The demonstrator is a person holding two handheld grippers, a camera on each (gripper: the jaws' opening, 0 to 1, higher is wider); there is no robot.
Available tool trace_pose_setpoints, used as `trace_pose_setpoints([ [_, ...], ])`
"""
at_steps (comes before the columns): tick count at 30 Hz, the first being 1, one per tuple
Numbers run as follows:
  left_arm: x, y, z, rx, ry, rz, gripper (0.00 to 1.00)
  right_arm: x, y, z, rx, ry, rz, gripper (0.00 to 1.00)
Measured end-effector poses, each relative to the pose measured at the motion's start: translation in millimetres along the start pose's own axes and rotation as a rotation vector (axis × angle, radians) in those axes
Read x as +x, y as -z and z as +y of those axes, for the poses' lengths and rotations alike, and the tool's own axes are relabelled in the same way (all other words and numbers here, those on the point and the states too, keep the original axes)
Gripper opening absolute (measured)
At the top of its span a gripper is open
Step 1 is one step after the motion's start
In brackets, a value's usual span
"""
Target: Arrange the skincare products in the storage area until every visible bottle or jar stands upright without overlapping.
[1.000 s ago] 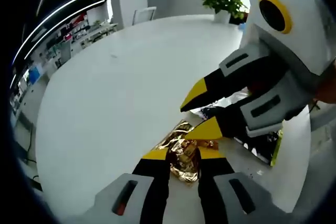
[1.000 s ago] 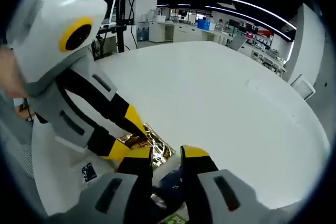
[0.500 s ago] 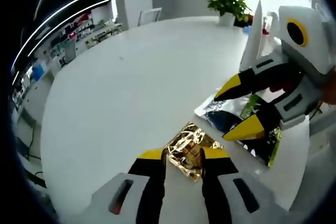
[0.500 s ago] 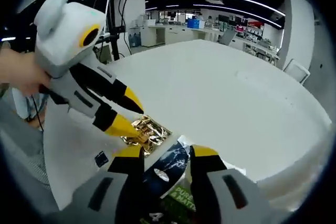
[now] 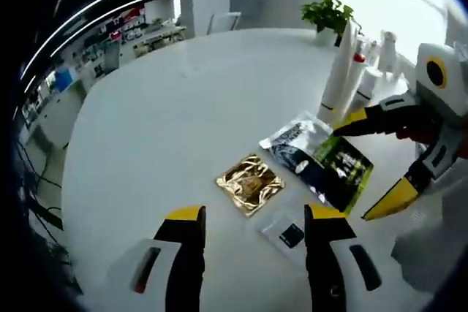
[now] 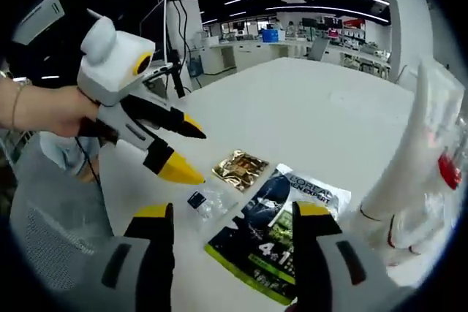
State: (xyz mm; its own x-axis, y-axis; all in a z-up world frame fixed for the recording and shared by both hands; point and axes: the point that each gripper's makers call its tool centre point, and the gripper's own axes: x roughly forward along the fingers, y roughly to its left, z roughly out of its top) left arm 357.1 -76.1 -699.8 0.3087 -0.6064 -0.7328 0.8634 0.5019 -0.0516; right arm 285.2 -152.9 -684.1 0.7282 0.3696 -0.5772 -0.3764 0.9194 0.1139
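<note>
Change: both grippers have drawn back and up from the sachets since a second ago; the left gripper (image 5: pixel 252 217), then closed narrow around the gold foil sachet, now stands wide and holds nothing; the right gripper (image 6: pixel 232 213), then narrow over the dark sachet, is likewise wide and empty.
Meaning for task: judged, the flat packets are released and lie apart without overlapping; attention can pass to the bottles.
Small clear packet (image 5: pixel 287 233): nearest, flat on the counter (image 5: pixel 168 115), a dark square inside, just ahead of the left gripper's jaws.
Gold foil sachet (image 5: pixel 250 183): flat, just beyond the clear packet, touching nothing.
Dark and green sachet (image 5: pixel 322 164): flat, right of the gold one, printed face up.
White bottles (image 5: pixel 344 71): farther right, a cluster standing upright, near the sachet's far edge; one has a red part.
Potted plant (image 5: pixel 330 14): far edge of the counter.
Left gripper pose: raised, angled down over the packets.
Right gripper pose: raised at the right, jaws spread toward the dark sachet; a hand (image 6: pixel 51 109) holds the left gripper.
</note>
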Motion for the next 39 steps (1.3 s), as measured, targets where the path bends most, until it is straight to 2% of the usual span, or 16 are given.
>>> trace_pose_setpoints([
  [3,-14,9.1,-6.8,-0.034,-0.001,-0.006,0.63,-18,8.5,-1,0.025,0.025,0.008,0.71],
  [5,-24,14.1,-11.8,-0.069,0.002,-0.019,0.66,-37,16.3,-7,0.054,0.075,0.001,0.74],
  [8,-35,20.1,-19.2,-0.11,0.008,-0.041,0.71,-55,25.6,-14,0.082,0.122,0.001,0.81],
  [13,-52,27.4,-31.1,-0.155,0.021,-0.073,0.81,-93,38.4,-42,0.179,0.242,-0.045,0.91],
  [20,-76,34.4,-46.0,-0.204,0.029,-0.131,0.92,-130,50.9,-66,0.252,0.336,-0.091,0.98],
  [22,-80,39.5,-51.1,-0.207,0.032,-0.133,0.94,-137,53.6,-68,0.284,0.364,-0.111,1.0],
  [28,-86,54.0,-65.3,-0.223,0.045,-0.135,0.97,-146,65.2,-63,0.323,0.386,-0.122,1.0],
  [32,-87,60.9,-66.6,-0.229,0.043,-0.141,0.97,-148,72.2,-59,0.337,0.391,-0.126,1.0],
  [34,-88,61.4,-67.4,-0.212,0.038,-0.126,0.97,-149,72.8,-59,0.341,0.397,-0.127,1.0],
  [36,-87,57.5,-65.6,-0.212,0.037,-0.143,0.97,-149,71.7,-59,0.341,0.397,-0.131,1.0],
  [39,-86,59.5,-64.9,-0.222,0.035,-0.139,0.97,-148,69.0,-57,0.331,0.391,-0.137,1.0],
])
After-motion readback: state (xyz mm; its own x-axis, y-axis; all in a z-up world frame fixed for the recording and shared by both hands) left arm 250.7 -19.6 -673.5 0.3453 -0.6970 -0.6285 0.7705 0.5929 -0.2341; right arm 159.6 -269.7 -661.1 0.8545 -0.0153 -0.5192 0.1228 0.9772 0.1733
